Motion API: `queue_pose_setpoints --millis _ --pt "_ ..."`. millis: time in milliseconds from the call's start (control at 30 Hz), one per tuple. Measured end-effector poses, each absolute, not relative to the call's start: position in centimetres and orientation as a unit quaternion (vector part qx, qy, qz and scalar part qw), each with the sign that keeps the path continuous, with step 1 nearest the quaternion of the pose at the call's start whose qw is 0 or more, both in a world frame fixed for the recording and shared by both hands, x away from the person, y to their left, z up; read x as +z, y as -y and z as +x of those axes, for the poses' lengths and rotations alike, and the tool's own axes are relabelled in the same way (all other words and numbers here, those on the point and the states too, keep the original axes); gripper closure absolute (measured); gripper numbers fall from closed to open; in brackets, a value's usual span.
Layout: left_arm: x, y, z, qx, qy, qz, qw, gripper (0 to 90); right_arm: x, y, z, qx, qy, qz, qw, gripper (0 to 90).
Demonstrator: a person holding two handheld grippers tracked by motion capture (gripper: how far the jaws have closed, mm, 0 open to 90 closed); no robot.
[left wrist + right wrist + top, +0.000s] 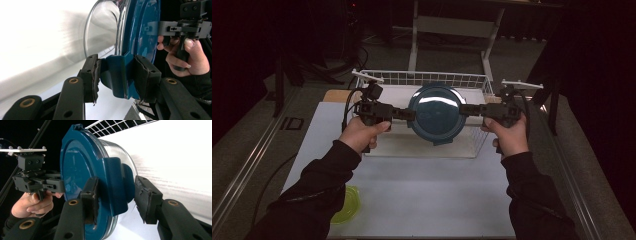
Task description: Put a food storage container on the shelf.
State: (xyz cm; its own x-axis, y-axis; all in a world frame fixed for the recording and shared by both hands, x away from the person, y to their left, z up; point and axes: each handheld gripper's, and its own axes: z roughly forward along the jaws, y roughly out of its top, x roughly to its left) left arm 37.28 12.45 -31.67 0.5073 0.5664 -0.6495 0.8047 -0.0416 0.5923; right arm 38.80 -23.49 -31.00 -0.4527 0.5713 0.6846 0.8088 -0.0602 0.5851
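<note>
Both my grippers, left and right, pinch the lidded bowl's side tabs. Keep pressure even, bowl level, lowering squarely into the wire basket below.

Dim room, dark surroundings. White desk lit from above, metal rails along both sides. Grey floor beyond, with a white-framed table base and black cables at back left.
</note>
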Motion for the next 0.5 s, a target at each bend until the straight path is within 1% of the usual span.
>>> queue_pose_setpoints --millis 200,267,500 --pt "-31.8 -12.9 38.8 -0.121 -0.483 0.708 0.500 56.5 -31.1 22.9 39.7 -0.518 0.669 -0.521 0.108 55.7" --pt "-31.8 -13.1 39.2 -0.127 -0.488 0.705 0.499 56.4 -31.2 22.8 40.1 -0.516 0.665 -0.528 0.114 55.8" --pt "-31.9 -13.1 39.9 -0.124 -0.492 0.696 0.508 54.8 -31.1 22.6 41.1 -0.509 0.653 -0.547 0.123 55.0"
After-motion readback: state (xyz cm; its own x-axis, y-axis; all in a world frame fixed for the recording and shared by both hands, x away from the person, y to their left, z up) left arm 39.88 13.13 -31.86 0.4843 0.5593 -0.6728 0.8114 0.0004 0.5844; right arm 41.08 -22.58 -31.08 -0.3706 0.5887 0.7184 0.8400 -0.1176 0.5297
